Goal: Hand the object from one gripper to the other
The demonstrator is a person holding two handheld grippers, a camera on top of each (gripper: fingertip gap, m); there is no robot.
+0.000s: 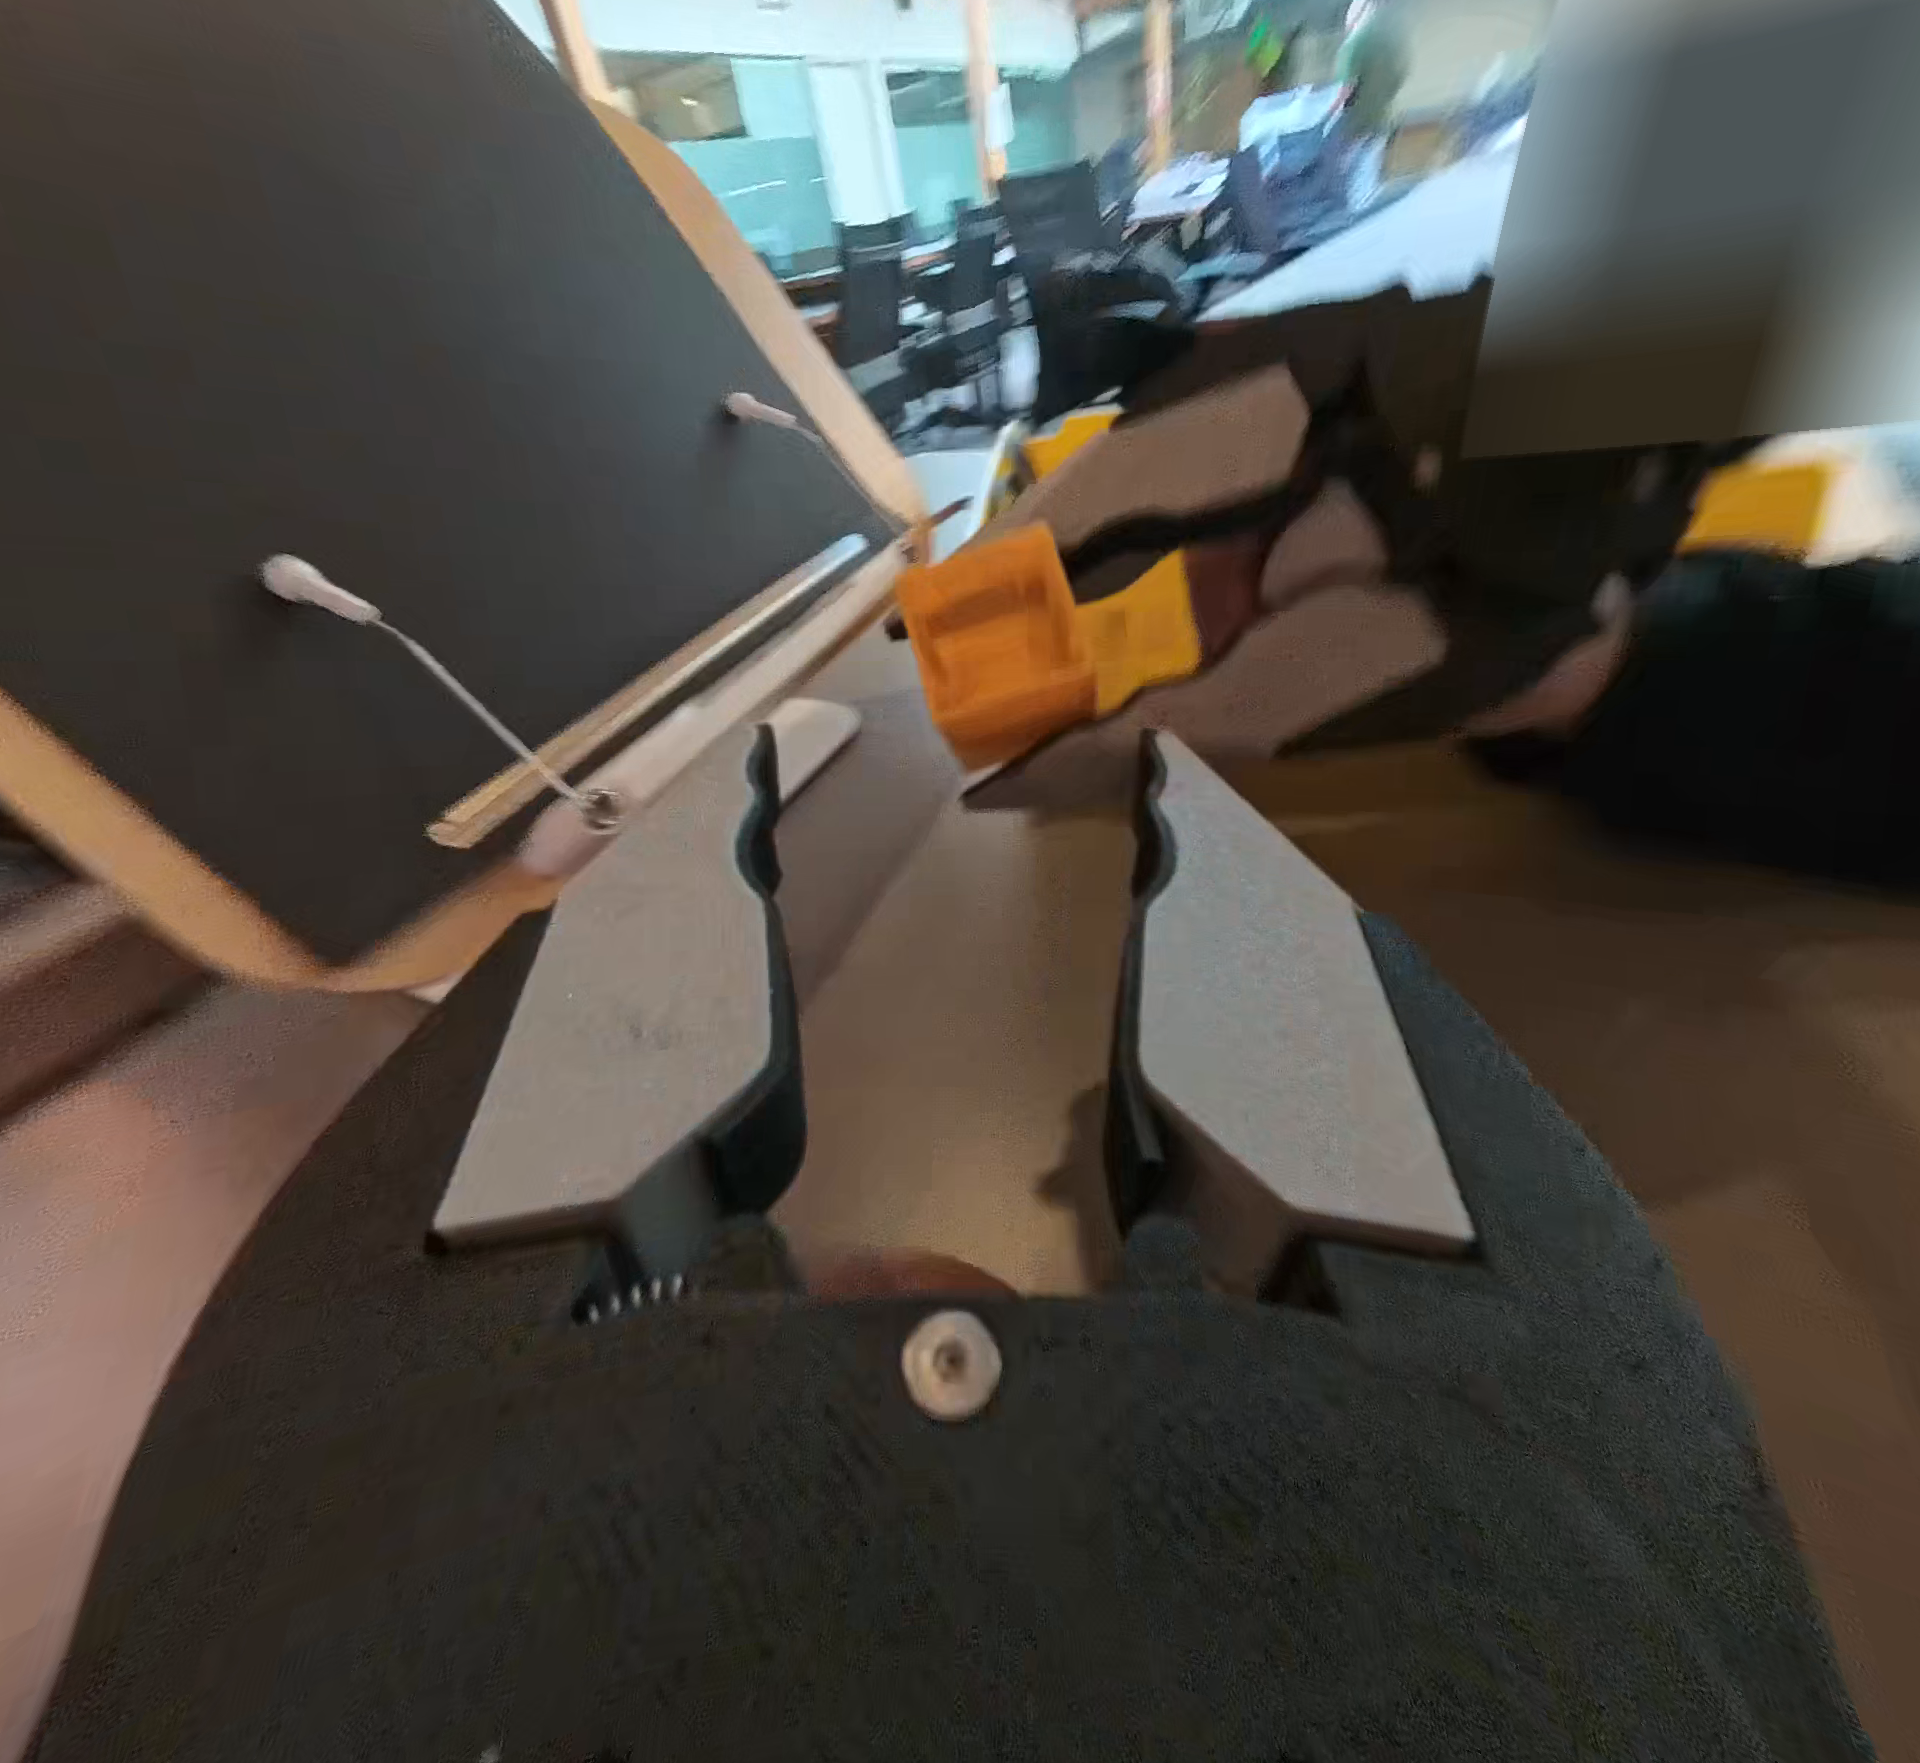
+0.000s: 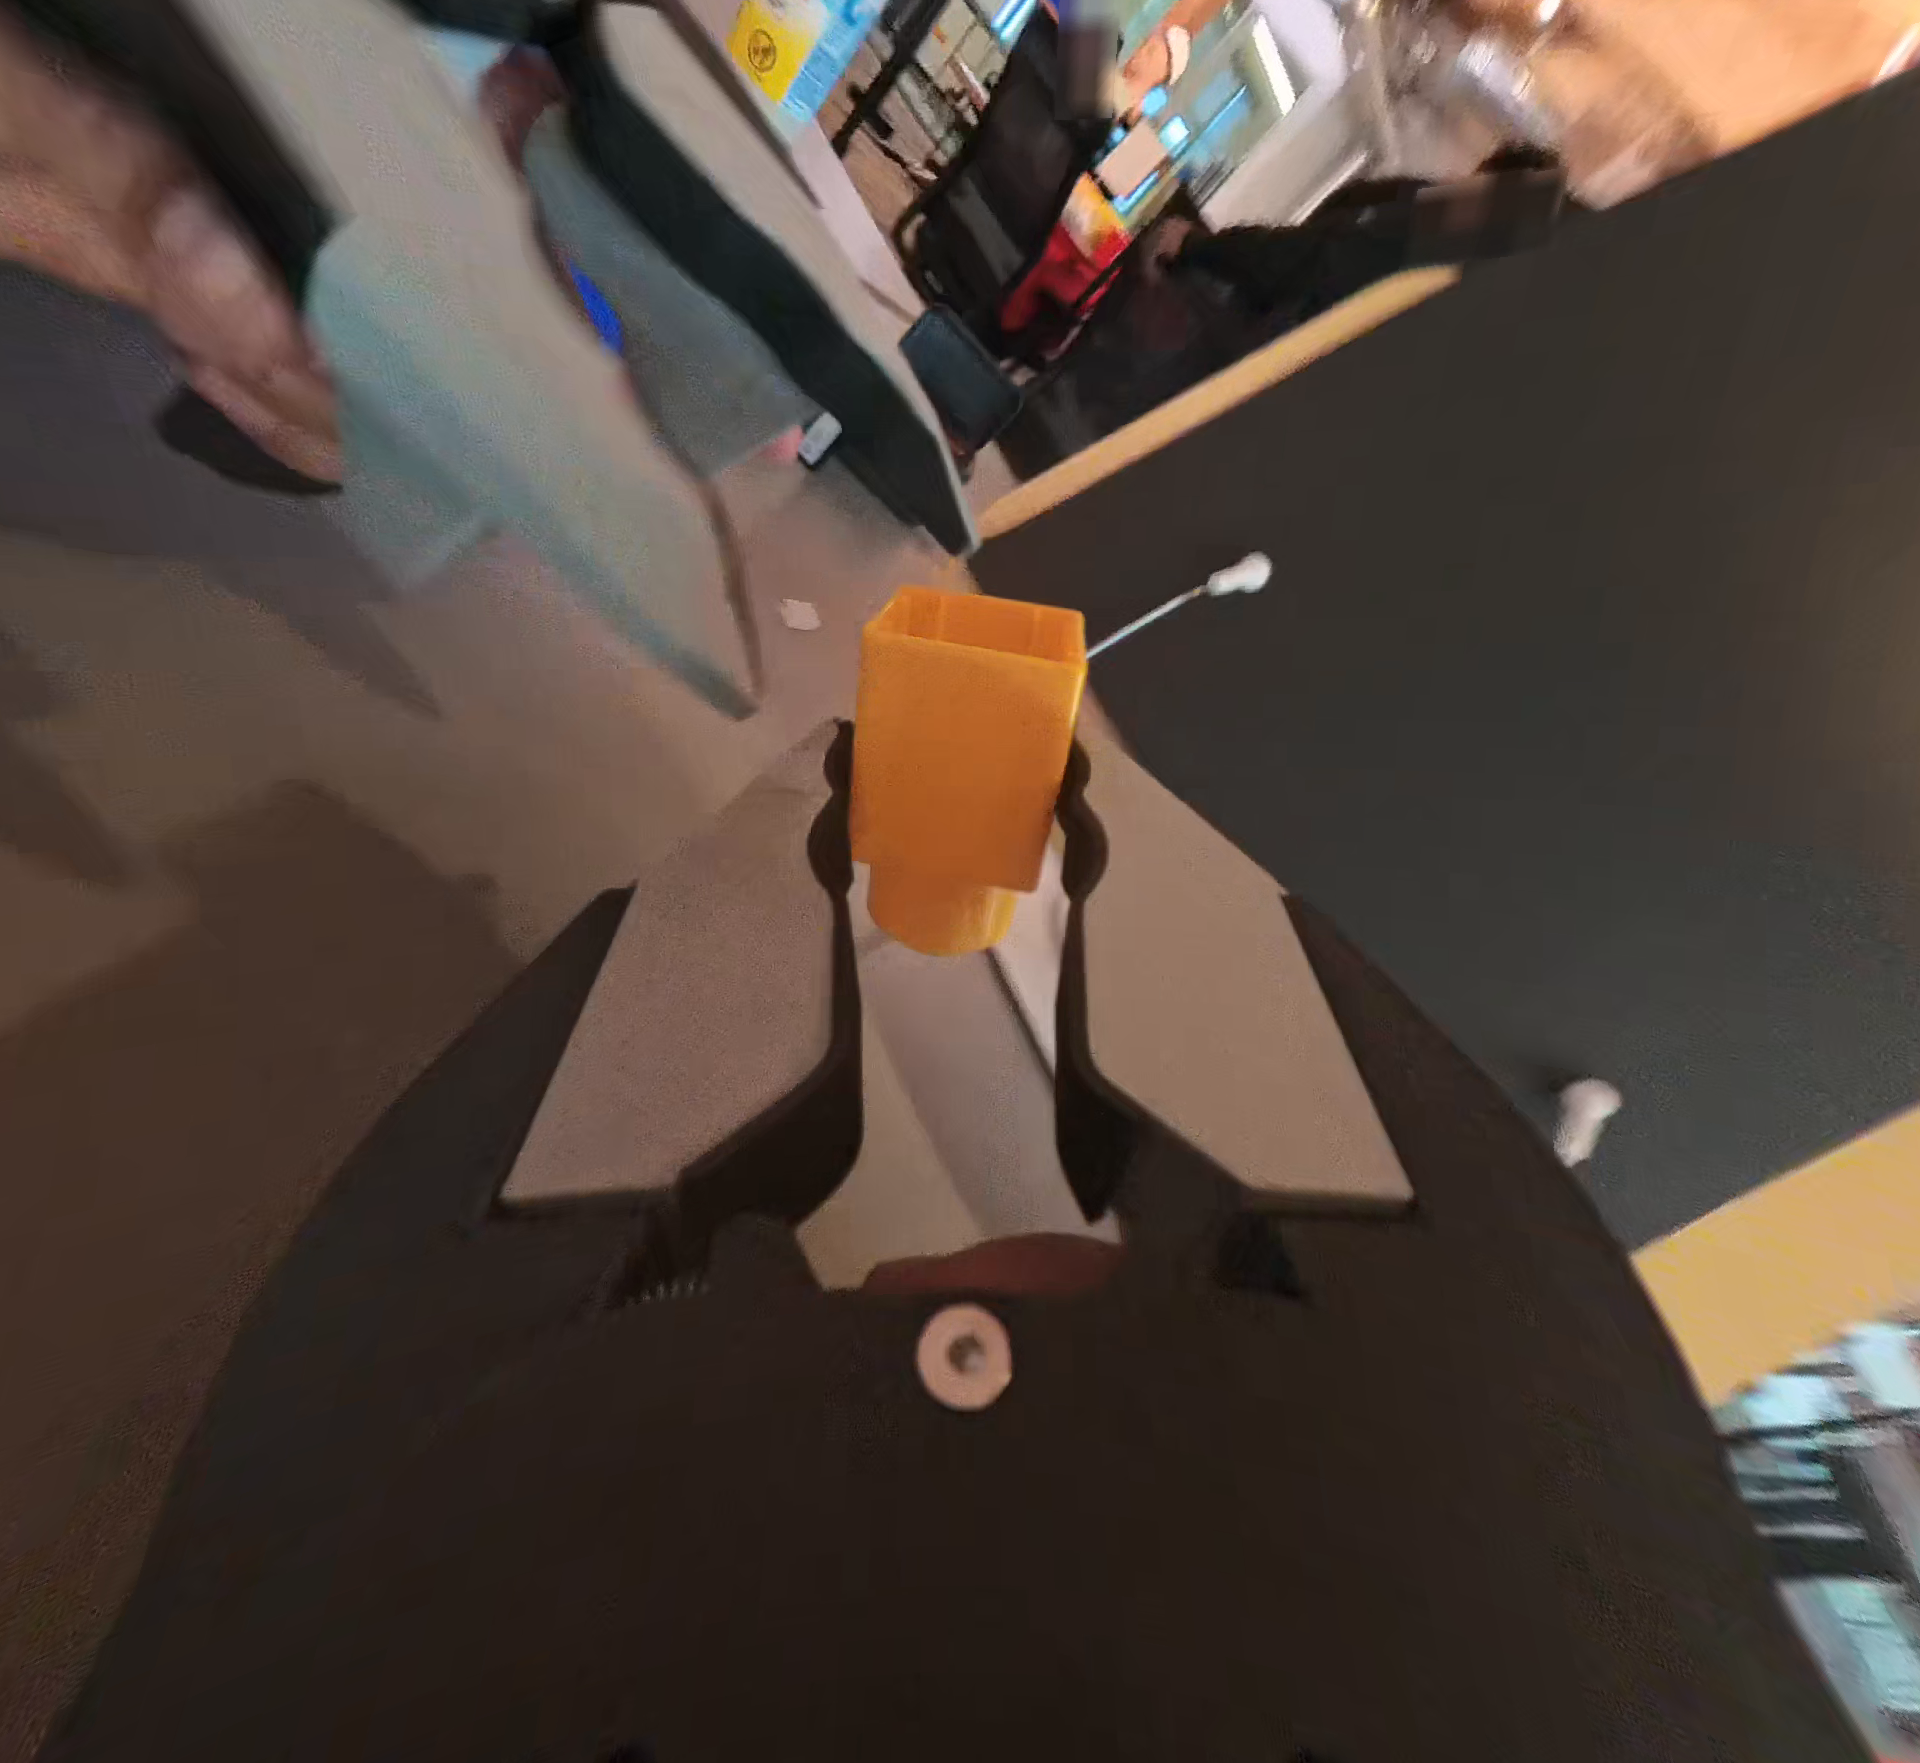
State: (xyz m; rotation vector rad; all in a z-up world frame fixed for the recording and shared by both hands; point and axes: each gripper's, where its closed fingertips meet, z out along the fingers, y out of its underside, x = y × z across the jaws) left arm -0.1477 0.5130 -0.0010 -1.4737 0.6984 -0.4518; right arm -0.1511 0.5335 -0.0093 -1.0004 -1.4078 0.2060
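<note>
An orange plastic piece [image 2: 961, 747], with a square hollow top and a round stub below, sits between the fingertips of my right gripper [image 2: 956, 757], which is shut on it. In the left wrist view the same piece [image 1: 992, 643] is held out by the right gripper [image 1: 1132, 617], just beyond my left gripper [image 1: 956, 757]. My left gripper is open and empty, its jaws wide apart and pointing at the piece. In the right wrist view the left gripper's grey fingers [image 2: 499, 383] appear blurred at the upper left, close to the piece but apart from it.
A black board with a wooden rim [image 1: 312, 311] stands tilted close on the left, with white pegs and a thin wire [image 1: 457, 685] on it. It also fills the right of the right wrist view [image 2: 1507, 622]. A brown tabletop [image 1: 1455, 934] lies below. Office desks and chairs are far behind.
</note>
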